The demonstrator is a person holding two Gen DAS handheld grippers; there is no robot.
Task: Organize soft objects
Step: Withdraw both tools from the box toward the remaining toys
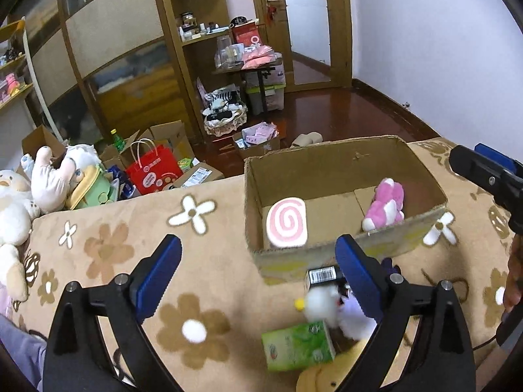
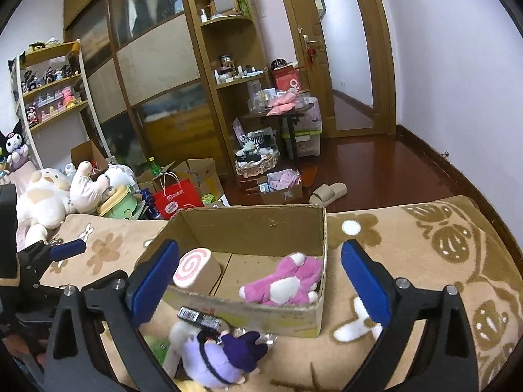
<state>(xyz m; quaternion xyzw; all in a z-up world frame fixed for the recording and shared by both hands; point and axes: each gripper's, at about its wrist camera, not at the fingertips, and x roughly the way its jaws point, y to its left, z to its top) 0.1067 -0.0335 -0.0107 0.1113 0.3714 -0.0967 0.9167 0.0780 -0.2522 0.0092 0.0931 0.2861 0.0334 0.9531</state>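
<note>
Soft objects partly sorted: swirl cushion (image 1: 287, 223) and pink plush (image 1: 385, 204) lie inside the cardboard box (image 1: 327, 163) on the bed. Purple-and-white plush (image 2: 212, 356) remains outside, near the box front. Left tool (image 1: 258, 281) and right tool (image 2: 260, 281) both gape, holding nothing.

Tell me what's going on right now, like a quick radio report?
Left gripper and right gripper: jaws open, empty. Swirl cushion and pink plush in cardboard box. Purple doll on blanket outside box. Nothing blocking.
</note>
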